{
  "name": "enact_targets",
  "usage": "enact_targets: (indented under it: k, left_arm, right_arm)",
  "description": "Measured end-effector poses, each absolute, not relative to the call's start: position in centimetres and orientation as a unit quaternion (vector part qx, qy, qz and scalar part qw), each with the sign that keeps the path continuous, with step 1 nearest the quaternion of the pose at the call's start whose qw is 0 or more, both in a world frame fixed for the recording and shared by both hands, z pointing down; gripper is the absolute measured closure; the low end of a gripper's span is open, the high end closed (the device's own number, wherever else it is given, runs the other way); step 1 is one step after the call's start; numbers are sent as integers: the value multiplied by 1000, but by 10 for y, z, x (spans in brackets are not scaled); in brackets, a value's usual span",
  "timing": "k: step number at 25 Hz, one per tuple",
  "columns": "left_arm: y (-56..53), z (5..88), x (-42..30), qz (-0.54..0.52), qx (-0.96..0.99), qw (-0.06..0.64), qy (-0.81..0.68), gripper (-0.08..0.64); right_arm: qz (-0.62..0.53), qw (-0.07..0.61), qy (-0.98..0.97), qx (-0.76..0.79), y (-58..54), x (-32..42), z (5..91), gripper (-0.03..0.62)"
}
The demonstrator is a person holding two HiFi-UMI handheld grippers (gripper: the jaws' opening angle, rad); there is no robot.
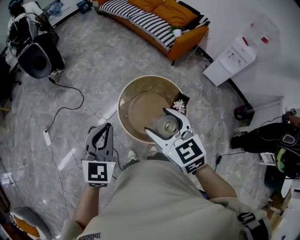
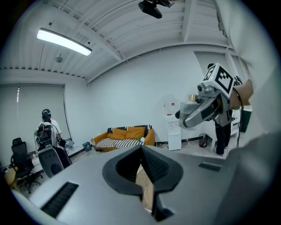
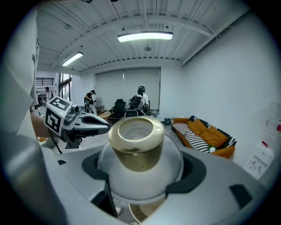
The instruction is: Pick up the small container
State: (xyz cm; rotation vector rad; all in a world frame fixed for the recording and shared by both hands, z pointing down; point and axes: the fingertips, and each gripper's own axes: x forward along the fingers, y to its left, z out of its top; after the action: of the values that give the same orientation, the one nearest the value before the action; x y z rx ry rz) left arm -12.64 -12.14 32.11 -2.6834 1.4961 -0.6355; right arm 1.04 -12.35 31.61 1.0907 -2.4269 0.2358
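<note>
Over round table (image 1: 123, 104): container (image 1: 165, 126), frosted body, gold neck, clamped between jaws of right gripper (image 1: 157, 121), mouth pointing away from the hand. Left of table, over marble floor (image 1: 93, 61): left gripper (image 1: 105, 129), jaws pressed together, nothing between. Beyond table: orange sofa (image 1: 154, 18).

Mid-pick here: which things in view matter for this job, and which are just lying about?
Job: small container, clamped in the right tongs; round table.
Lying about: left tongs, shut and empty; potted flowers; sofa; water dispenser; floor cables.
</note>
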Motion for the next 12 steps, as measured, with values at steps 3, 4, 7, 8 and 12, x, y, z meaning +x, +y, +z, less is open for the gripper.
enact_targets:
  k: [3,4,7,8,12]
  left_arm:
    - [-127,314,-123,-199,-857,10,475,554]
    - [-128,311,-120,-197,-858,12,473,554]
    - [-131,305,-115,-191,-862,17,469,554]
    - [-132,303,-114,-190,-863,18,468,554]
    - [-133,301,-113,-187,-863,18,469,554]
  right_arm:
    - [86,234,-882,399,-129,14,316,253]
    - [86,235,-882,399,-131,15,316,253]
    - [86,238,-883,395,-135,15,317,253]
    - [88,238,-884,394,-136,14,317,253]
    - [85,240,-884,391,-138,14,317,253]
